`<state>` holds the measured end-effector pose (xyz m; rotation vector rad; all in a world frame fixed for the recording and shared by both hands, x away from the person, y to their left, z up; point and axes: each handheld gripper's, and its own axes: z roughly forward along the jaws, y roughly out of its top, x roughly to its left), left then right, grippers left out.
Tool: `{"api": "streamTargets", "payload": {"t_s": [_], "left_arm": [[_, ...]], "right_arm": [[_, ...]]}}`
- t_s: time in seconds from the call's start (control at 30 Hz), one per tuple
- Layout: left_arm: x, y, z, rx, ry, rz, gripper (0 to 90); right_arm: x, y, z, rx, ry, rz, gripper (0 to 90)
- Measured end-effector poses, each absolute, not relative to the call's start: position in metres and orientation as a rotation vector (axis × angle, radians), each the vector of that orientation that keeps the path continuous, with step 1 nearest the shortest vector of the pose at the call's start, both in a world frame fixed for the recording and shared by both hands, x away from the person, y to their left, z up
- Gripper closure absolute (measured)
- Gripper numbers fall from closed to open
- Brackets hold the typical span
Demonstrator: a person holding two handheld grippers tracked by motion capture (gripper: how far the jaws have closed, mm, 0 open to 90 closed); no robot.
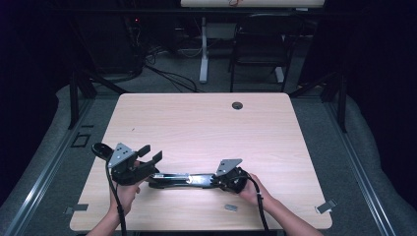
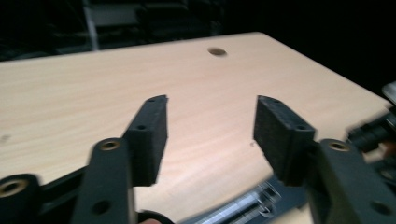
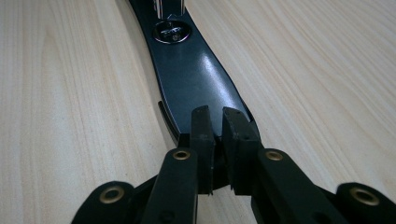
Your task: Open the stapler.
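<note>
On the pale wood counter a long, rigid, glossy black metal tool lies near its front edge, likely slippery, its handle end pinched by the right tongs, the left tongs half open, empty.

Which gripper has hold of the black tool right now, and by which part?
The right gripper pinches the black tool at the tip of its near handle end. The left gripper is open, nothing between its fingers.
</note>
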<state>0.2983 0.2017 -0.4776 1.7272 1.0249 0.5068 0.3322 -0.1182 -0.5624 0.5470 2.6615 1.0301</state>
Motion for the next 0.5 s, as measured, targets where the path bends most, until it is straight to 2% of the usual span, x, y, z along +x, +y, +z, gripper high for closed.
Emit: {"api": "streamTargets", "payload": {"t_s": [0.07, 0.2, 0.23, 0.27, 0.37, 0.5], "left_arm": [[0.296, 0.197, -0.476, 1.775, 0.990, 0.472, 36.6], [0.293, 0.189, -0.474, 1.835, 0.937, 0.452, 32.0], [0.292, 0.187, -0.474, 1.848, 0.929, 0.441, 28.5], [0.292, 0.186, -0.475, 1.866, 0.922, 0.423, 28.5], [0.288, 0.185, -0.477, 1.906, 0.913, 0.363, 20.5], [0.281, 0.187, -0.478, 1.962, 0.888, 0.368, 16.9]], "right_arm": [[0.333, -0.119, -0.563, 0.555, 2.663, 1.041, 82.8], [0.334, -0.120, -0.563, 0.578, 2.666, 1.050, 81.1], [0.335, -0.119, -0.561, 0.598, 2.670, 1.027, 77.3], [0.335, -0.119, -0.561, 0.598, 2.670, 1.027, 77.3], [0.335, -0.116, -0.555, 0.637, 2.684, 0.911, 65.5], [0.337, -0.116, -0.551, 0.665, 2.700, 0.858, 60.7]]}}
